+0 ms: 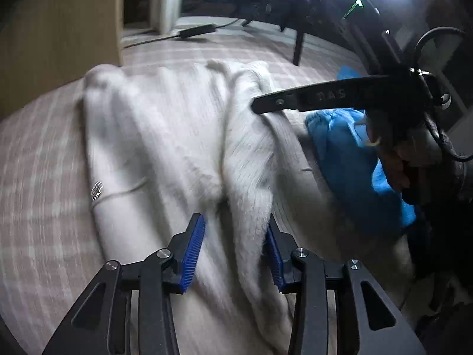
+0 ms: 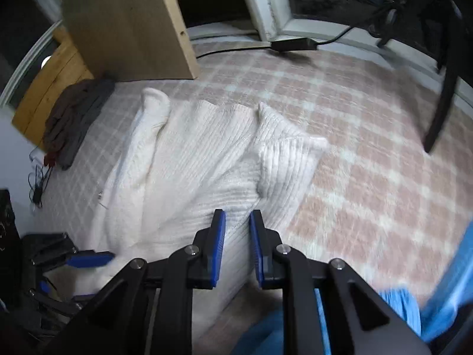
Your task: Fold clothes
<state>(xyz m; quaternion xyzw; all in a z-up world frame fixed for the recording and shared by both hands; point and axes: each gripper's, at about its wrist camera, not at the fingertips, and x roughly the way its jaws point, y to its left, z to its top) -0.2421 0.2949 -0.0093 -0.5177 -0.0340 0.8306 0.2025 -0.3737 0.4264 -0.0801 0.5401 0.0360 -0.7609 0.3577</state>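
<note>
Your white knit sweater [image 1: 165, 136] smears with blur upper left; blue garment [image 2: 449, 290] runs off lower right, shape unreadable.

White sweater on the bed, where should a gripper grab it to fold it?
Grab the white sweater by its near hem edge, coming in low from the near side. That edge is thin and lies closest; the middle is bunched into thick ridges. The right gripper already has its blue pads either side of a fold there; the left gripper is open over the knit.

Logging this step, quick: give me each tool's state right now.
Left tool: open, fingers astride a ridge of the white sweater, not clamped.
Right tool: nearly closed, pinching a sweater fold.
</note>
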